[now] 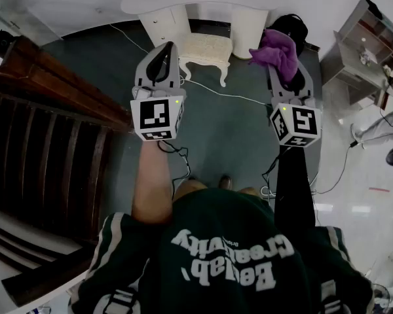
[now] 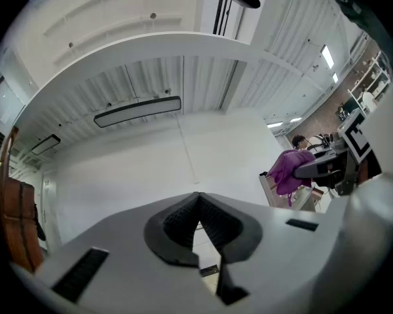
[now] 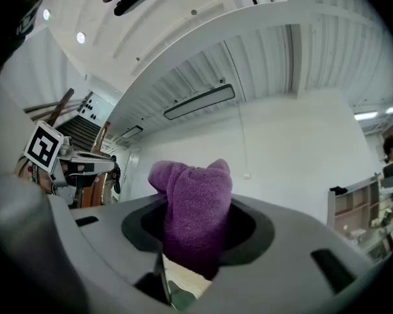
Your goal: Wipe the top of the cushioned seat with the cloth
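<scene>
- A person in a dark green sweatshirt stands on a dark floor point(image 1: 223, 136), one gripper raised in each hand, in the head view.
- The right gripper point(image 1: 285, 70) is clamped on a purple cloth point(image 1: 278, 50). In the right gripper view, a thick fold of the cloth point(image 3: 191, 198) fills the gap between the dark pads of the right gripper point(image 3: 196, 231) and stands up above them.
- The left gripper point(image 1: 162, 52) carries nothing. In the left gripper view, the jaws of the left gripper point(image 2: 198, 203) are pressed together at the tips, with only a narrow slit lower down.
- The cushioned seat point(image 1: 206, 46), a cream stool on white carved legs, stands on the floor beyond the two grippers and between them. Its top is bare.
- The cloth is held in the air to the right of the seat and does not touch it.
- Just behind the seat stands a white dressing table point(image 1: 190, 2), set against the wall.
- A white cable point(image 1: 213, 91) trails across the floor in front of the seat.
- A dark wooden staircase point(image 1: 46, 123) runs along the left side, and a grey shelf unit point(image 1: 357, 44) stands at the far right.
- Both gripper views look out at a white wall and a ribbed white ceiling.
- The cube with square markers point(image 1: 158, 116) on the left gripper faces the head camera, as does the cube point(image 1: 295, 124) on the right.
</scene>
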Demonstrator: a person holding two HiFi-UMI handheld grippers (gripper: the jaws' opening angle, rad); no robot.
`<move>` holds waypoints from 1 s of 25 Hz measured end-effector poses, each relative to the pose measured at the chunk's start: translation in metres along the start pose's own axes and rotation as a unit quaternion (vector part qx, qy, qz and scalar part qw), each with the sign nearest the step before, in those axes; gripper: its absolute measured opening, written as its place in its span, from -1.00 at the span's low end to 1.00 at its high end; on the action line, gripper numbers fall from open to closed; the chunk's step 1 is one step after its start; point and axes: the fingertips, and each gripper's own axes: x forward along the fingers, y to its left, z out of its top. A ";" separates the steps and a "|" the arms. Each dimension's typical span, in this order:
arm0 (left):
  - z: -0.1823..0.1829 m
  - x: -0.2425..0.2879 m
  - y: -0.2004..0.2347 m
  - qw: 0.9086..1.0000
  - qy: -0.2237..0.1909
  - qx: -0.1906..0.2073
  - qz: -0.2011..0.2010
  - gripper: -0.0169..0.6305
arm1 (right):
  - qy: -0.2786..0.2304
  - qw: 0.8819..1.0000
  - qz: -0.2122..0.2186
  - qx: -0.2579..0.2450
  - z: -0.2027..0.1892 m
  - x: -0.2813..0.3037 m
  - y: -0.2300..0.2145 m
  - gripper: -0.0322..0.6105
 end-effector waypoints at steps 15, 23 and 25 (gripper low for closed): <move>-0.002 0.003 0.005 1.000 0.000 0.004 0.004 -0.91 | -0.010 1.000 0.009 -0.002 0.000 0.007 0.002 -0.30; 0.001 0.005 0.008 1.000 -0.002 0.015 0.005 -0.91 | -0.010 1.000 0.018 0.001 -0.003 0.010 0.002 -0.30; 0.001 0.008 0.014 1.000 -0.001 0.016 0.006 -0.91 | -0.011 1.000 0.019 0.002 -0.002 0.016 0.002 -0.30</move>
